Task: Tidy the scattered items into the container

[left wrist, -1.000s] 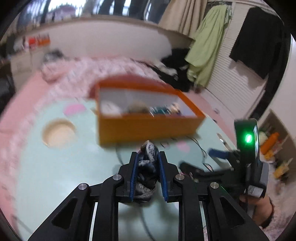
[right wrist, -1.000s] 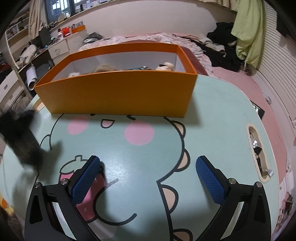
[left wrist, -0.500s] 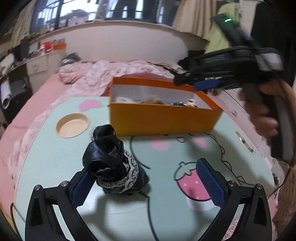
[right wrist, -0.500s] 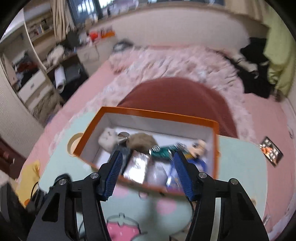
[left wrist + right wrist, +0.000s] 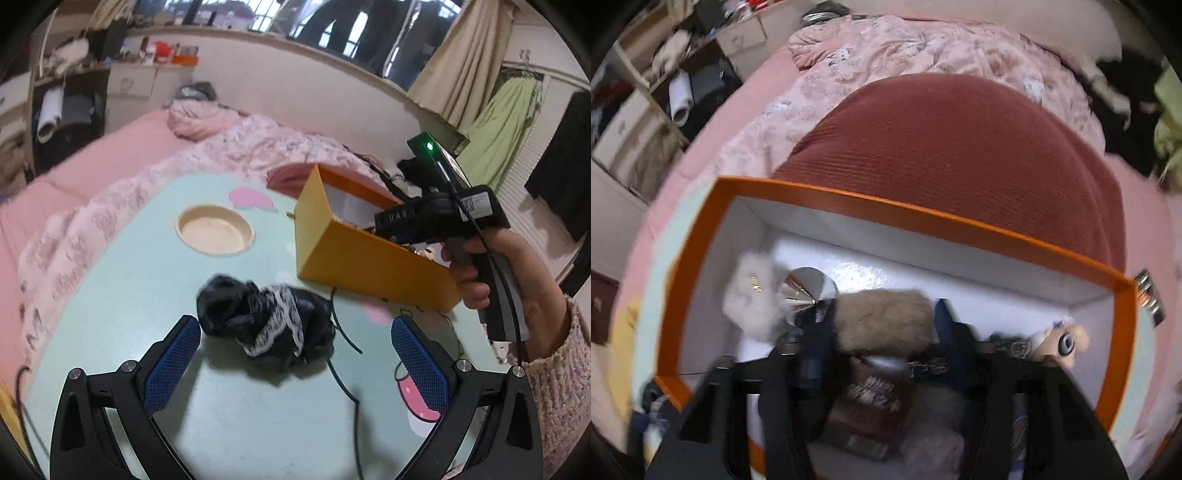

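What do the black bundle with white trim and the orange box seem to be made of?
Black bundle with white trim: probably glossy satin-like fabric, crumpled with sheen; the trim looks like lace. Orange box: likely matte cardboard, with thin flat walls and white inside.

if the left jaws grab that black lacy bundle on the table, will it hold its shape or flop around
The black bundle looks like crumpled glossy fabric with white lace trim, so it will probably flop and squash rather than hold its shape. Its sheen suggests that it may slide between the pads. It looks light for its bulk, and lying slumped on the table, it seems unlikely to roll.
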